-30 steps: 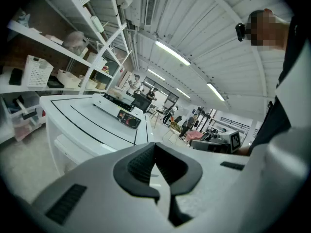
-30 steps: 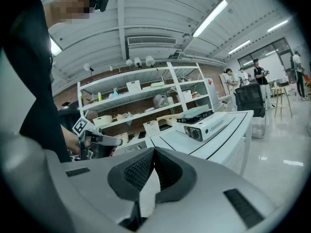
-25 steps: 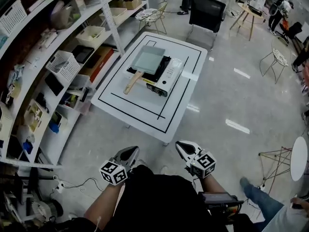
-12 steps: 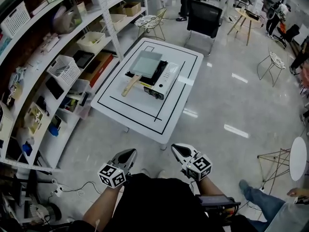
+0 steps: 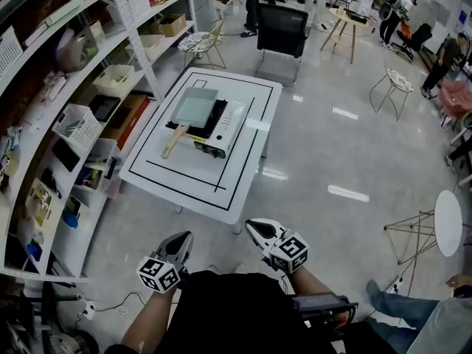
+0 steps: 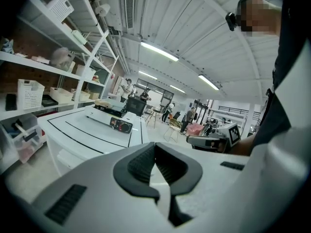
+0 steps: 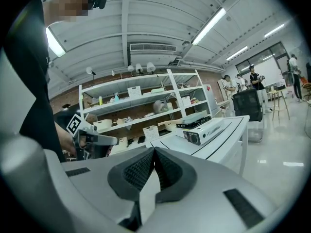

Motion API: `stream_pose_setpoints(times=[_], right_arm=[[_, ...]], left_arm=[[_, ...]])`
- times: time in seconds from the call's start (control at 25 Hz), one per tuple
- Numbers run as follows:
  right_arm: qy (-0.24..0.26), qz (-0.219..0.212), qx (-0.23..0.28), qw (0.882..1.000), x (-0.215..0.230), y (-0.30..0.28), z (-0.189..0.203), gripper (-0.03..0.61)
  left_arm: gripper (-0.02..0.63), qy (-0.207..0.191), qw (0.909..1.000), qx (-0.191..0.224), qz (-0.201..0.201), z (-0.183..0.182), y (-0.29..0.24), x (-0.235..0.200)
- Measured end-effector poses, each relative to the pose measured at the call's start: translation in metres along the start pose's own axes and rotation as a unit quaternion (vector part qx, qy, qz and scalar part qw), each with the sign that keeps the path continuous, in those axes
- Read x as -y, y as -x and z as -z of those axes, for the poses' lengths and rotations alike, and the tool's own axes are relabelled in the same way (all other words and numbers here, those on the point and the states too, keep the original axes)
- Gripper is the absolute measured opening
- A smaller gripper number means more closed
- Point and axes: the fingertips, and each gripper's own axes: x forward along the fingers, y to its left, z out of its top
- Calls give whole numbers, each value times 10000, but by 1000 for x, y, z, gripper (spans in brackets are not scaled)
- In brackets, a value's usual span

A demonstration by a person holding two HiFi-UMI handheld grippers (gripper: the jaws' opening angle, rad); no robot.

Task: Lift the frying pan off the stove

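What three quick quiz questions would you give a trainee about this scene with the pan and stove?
1. True or false: the square grey frying pan with a wooden handle sits on the white portable stove.
2. Multiple choice: the left hand-held gripper is A) shut on the pan's handle, B) shut and empty, C) wide open.
3. Fill in: the stove stands on a white, black-lined ___.

Key: 1 true; 2 B; 3 table.

bright ceiling strip lights (image 6: 158, 51), glare on floor (image 5: 346, 192), fisheye edges dark
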Motion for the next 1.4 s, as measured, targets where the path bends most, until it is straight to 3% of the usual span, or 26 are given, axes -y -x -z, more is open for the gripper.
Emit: stream_pose_setpoints(times=[0.8, 1.4], right_arm=[[-105, 52, 140, 9998, 16, -20, -11, 25], [-204, 422, 98, 9989, 50, -78, -28, 25]], left_arm=[[9, -30, 9999, 33, -112, -19, -9, -21], [9, -85, 9998, -105, 158, -49, -47, -87]])
